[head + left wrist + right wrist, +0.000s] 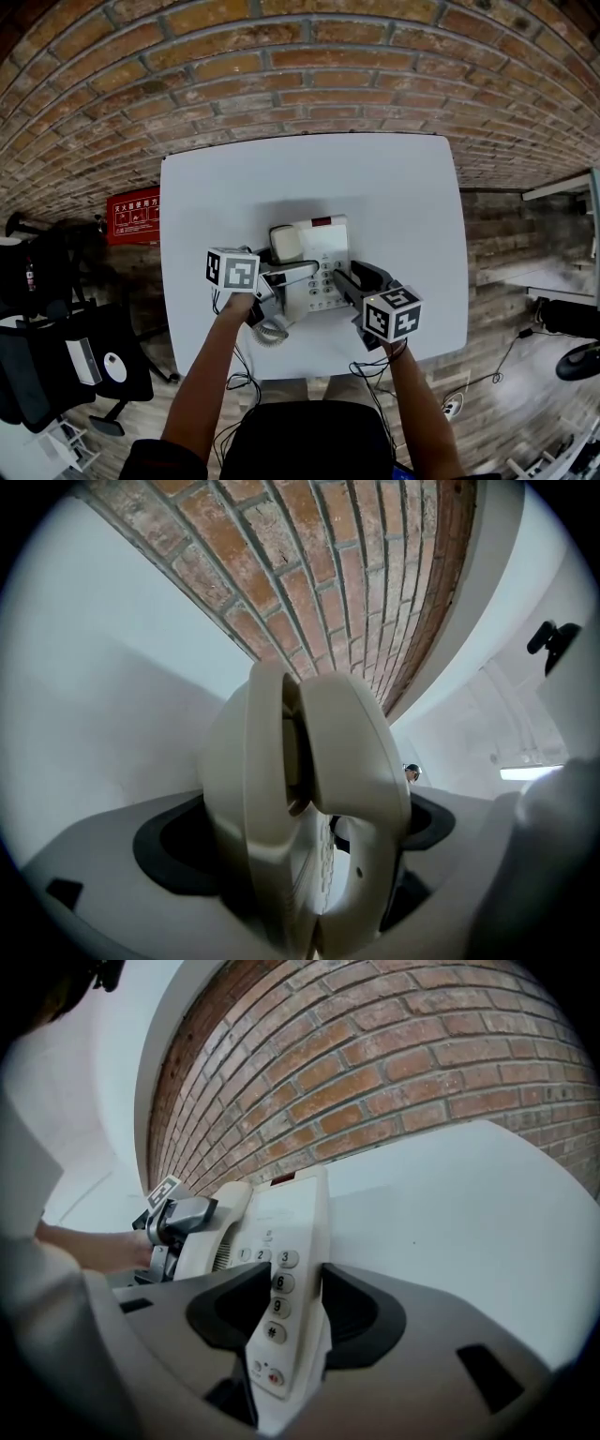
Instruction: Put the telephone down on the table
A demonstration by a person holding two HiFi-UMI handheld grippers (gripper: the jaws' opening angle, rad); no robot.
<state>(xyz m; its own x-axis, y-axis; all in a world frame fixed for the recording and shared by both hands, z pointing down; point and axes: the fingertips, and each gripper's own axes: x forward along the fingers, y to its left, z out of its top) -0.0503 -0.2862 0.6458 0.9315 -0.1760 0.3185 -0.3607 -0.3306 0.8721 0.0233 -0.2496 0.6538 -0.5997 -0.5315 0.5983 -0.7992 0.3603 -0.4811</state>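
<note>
Two claws share one phone, which the head view places at the bench's near middle. Only the left gripper view shows the left claw pinching the handset. Only the right gripper view shows the right claw pinching the keypad edge.

The telephone stands on the table, near its front edge, and a brick wall is behind the table. The handset lies on the telephone's left part. The left tool reaches it from the left. The right tool is at the telephone's right edge.
</note>
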